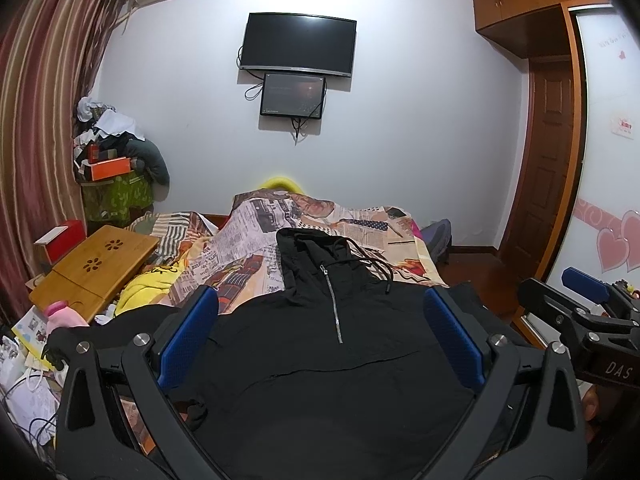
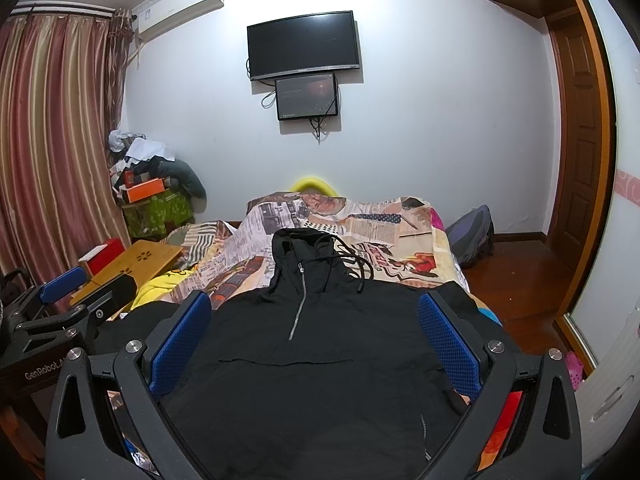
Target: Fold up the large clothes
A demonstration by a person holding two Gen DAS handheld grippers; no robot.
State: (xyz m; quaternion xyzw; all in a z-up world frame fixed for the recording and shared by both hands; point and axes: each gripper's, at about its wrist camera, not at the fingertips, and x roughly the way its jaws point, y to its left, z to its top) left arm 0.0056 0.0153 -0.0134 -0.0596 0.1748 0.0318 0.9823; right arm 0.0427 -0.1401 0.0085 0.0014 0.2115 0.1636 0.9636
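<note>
drawstrings [image 2: 352, 260] lie loose by the hood of the black hoodie [image 1: 320, 360]; both left gripper [image 1: 320, 336] and right gripper [image 2: 316, 332] hover apart, empty, so a fold may snag them.

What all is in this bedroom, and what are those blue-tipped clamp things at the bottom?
hoodie: one, black, spread flat on the bed, hood toward the far wall
bedspread: one, newspaper print, covering the bed
television: one, black, on the wall
small screen: one, dark, just below the television
lap desk: one, bamboo, left of the bed
curtains: striped red and cream, far left
air conditioner: one, white, top of the wall
backpack: one, grey, on the floor right of the bed
left gripper: black with blue pads, open above the hoodie
right gripper: same, open, holding nothing
</note>
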